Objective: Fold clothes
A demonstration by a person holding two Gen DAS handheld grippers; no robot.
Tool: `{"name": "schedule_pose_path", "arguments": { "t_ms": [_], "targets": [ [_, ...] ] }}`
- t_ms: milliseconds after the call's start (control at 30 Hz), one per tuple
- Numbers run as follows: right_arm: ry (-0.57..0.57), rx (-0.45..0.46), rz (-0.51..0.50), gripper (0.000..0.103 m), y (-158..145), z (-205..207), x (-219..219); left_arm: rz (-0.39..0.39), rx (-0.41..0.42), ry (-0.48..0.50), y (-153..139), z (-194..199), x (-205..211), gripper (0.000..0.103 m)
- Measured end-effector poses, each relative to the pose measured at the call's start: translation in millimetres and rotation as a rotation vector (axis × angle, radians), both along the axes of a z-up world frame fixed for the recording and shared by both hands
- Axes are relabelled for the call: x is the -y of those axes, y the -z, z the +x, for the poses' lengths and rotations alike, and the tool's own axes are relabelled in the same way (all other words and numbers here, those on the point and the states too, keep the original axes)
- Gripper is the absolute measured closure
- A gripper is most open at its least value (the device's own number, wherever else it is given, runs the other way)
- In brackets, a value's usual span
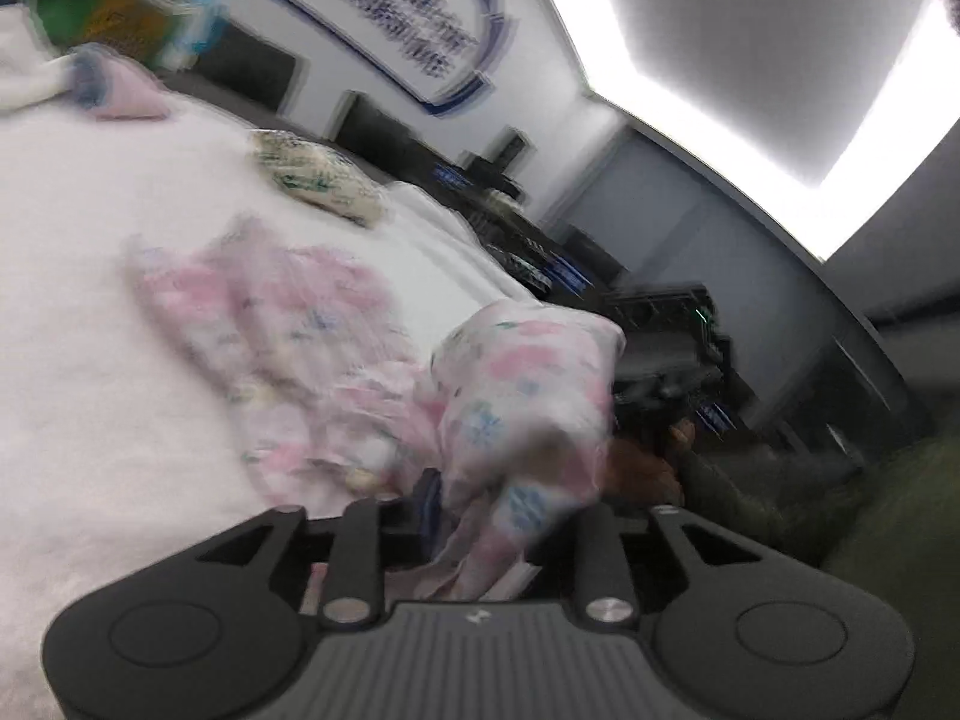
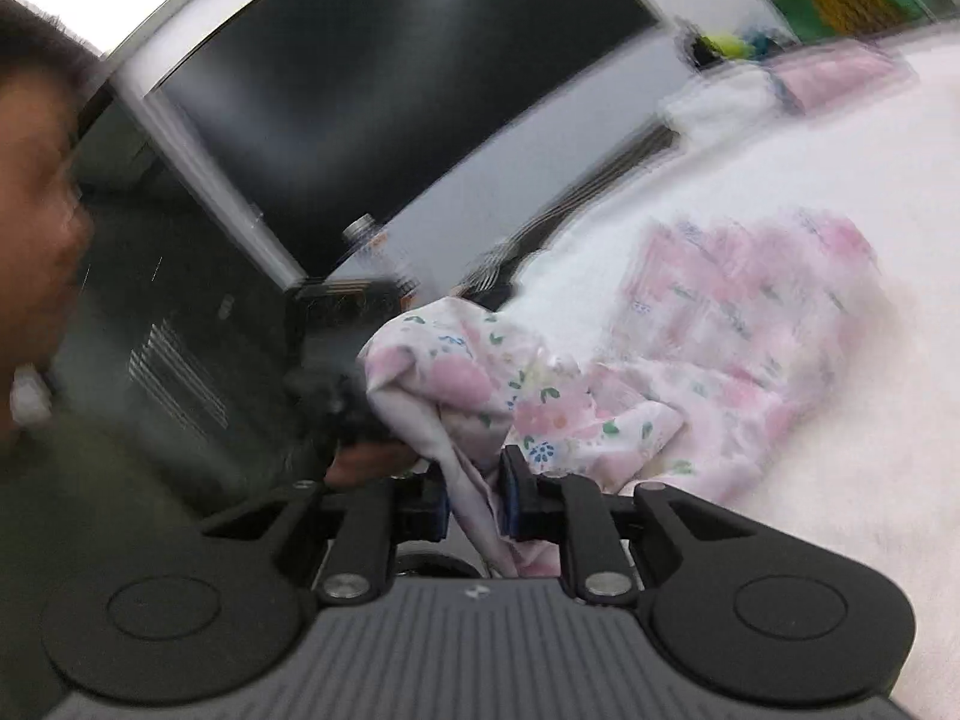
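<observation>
A pink floral garment (image 1: 312,348) lies crumpled on a white fluffy surface (image 1: 90,312), and one end of it is lifted off. My left gripper (image 1: 480,516) is shut on a bunched edge of the garment, which drapes over and hides the fingertips. In the right wrist view the same garment (image 2: 750,312) trails from the surface (image 2: 840,180) to my right gripper (image 2: 474,492). That gripper is shut on another part of the cloth, pinched between its blue pads (image 2: 511,498). Both views are tilted and blurred.
A folded pale printed cloth (image 1: 318,180) and a pink folded item (image 1: 126,96) lie farther back on the surface. A green and orange box (image 1: 102,12) stands at the far edge. A dark monitor (image 2: 390,90) and the person's face (image 2: 36,180) are at the left.
</observation>
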State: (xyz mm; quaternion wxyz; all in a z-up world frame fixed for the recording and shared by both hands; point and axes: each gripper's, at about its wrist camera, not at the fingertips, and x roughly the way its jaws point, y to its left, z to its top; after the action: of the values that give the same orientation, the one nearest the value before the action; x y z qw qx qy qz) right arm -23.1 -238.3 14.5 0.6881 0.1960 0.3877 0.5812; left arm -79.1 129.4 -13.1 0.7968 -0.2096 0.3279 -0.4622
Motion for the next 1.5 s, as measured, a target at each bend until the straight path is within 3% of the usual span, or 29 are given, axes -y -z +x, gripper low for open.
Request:
{"name": "schedule_pose_path", "arguments": {
  "t_ms": [100, 300, 333, 367, 400, 433, 467, 500, 533, 600, 633, 667, 700, 733, 867, 933, 1000, 1067, 1100, 1167, 1233, 1367, 1433, 1467, 1500],
  "targets": [
    [0.081, -0.103, 0.014, 0.086, 7, 6, -2, -0.013, -0.017, -0.106, 2, -2, 2, 0.074],
    [0.153, -0.167, 0.003, 0.087, 9, -2, -7, -0.082, -0.064, -0.243, 0, -13, 10, 0.071],
    [0.165, -0.152, -0.018, 0.087, 7, -4, -7, -0.087, -0.063, -0.267, -1, -14, 8, 0.064],
    [0.179, -0.11, -0.044, 0.086, 3, -8, -6, -0.079, -0.04, -0.287, -4, -16, 6, 0.05],
    [0.193, -0.062, -0.071, 0.076, -1, -13, -6, -0.07, -0.014, -0.311, -7, -19, 4, 0.039],
    [0.224, 0.007, -0.1, 0.067, -7, -20, -6, -0.067, 0.014, -0.34, -12, -21, 1, 0.019],
    [0.263, 0.071, -0.116, 0.044, -12, -26, -5, -0.08, 0.038, -0.361, -14, -22, -1, 0.016],
    [0.296, 0.131, -0.122, 0.032, -16, -34, -6, -0.093, 0.062, -0.381, -17, -22, -4, 0.016],
    [0.316, 0.166, -0.116, 0.031, -18, -36, -9, -0.1, 0.072, -0.393, -19, -21, -4, 0.017],
    [0.344, 0.185, -0.09, 0.033, -19, -34, -15, -0.092, 0.036, -0.385, -18, -12, 4, 0.029],
    [0.356, 0.166, -0.07, 0.035, -17, -30, -18, -0.089, 0.018, -0.38, -18, -7, 8, 0.045],
    [0.367, 0.147, -0.051, 0.052, -15, -27, -21, -0.082, -0.003, -0.378, -16, -3, 12, 0.069],
    [0.378, 0.112, -0.041, 0.074, -13, -24, -21, -0.069, -0.03, -0.379, -12, -1, 13, 0.078],
    [0.389, 0.084, -0.041, 0.082, -9, -22, -20, -0.063, -0.052, -0.387, -8, 0, 14, 0.083],
    [0.435, 0.018, -0.074, 0.088, 5, -21, -24, -0.069, -0.066, -0.485, 2, -3, 14, 0.08],
    [0.459, 0.063, -0.129, 0.088, 4, -25, -30, -0.047, -0.039, -0.506, 3, -7, 19, 0.079],
    [0.483, 0.113, -0.186, 0.088, 3, -30, -36, -0.011, -0.01, -0.551, -1, -10, 21, 0.07],
    [0.507, 0.163, -0.243, 0.087, 3, -35, -42, 0.036, 0.017, -0.606, -6, -16, 22, 0.045],
    [0.521, 0.197, -0.272, 0.086, 2, -39, -43, 0.058, 0.034, -0.639, -9, -21, 22, 0.044],
    [0.539, 0.242, -0.309, 0.086, 3, -47, -45, 0.083, 0.066, -0.665, -14, -33, 25, 0.044],
    [0.556, 0.226, -0.308, 0.085, 5, -46, -46, 0.094, 0.093, -0.67, -18, -45, 31, 0.043],
    [0.581, 0.239, -0.323, 0.084, 2, -48, -47, 0.084, 0.066, -0.663, -7, -60, 43, 0.042],
    [0.602, 0.265, -0.34, 0.074, -2, -52, -48, 0.085, 0.059, -0.647, -1, -59, 48, 0.044],
    [0.618, 0.288, -0.353, 0.062, -5, -54, -48, 0.085, 0.05, -0.645, 2, -57, 50, 0.047],
    [0.634, 0.324, -0.365, 0.06, -9, -58, -47, 0.085, 0.042, -0.643, 4, -56, 51, 0.052]
  ]
}}
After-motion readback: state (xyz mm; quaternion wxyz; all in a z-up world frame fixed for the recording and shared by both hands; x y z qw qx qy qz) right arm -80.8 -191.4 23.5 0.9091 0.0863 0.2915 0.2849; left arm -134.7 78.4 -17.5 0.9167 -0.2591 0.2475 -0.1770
